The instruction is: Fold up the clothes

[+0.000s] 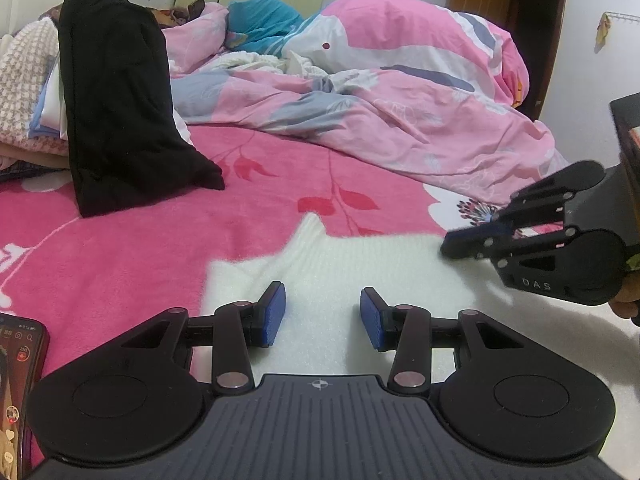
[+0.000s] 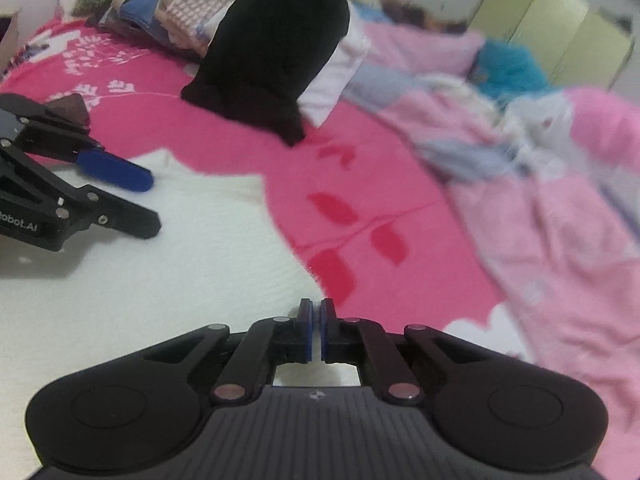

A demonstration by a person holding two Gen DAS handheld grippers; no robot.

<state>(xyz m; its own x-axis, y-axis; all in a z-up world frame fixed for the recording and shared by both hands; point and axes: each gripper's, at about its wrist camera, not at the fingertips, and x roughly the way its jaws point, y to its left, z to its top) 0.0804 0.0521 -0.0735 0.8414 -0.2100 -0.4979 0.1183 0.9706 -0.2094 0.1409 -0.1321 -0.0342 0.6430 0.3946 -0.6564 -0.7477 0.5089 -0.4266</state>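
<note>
Right gripper (image 2: 316, 330) was squeezed shut, pads together at edge of white sweater (image 2: 180, 248); cloth between pads too hidden to tell. Left gripper (image 1: 323, 316) sat part open over same sweater, gripping nothing.

Sweater lay flat on pink bedsheet (image 1: 160, 240) (collar pointing up bed).

Good fold probably needed firm pinch on edge, both corners lifted together, slow pull.

No boxes or baskets seen. Black garment (image 1: 120, 112) draped over clothes pile (image 1: 28, 92) behind.
</note>
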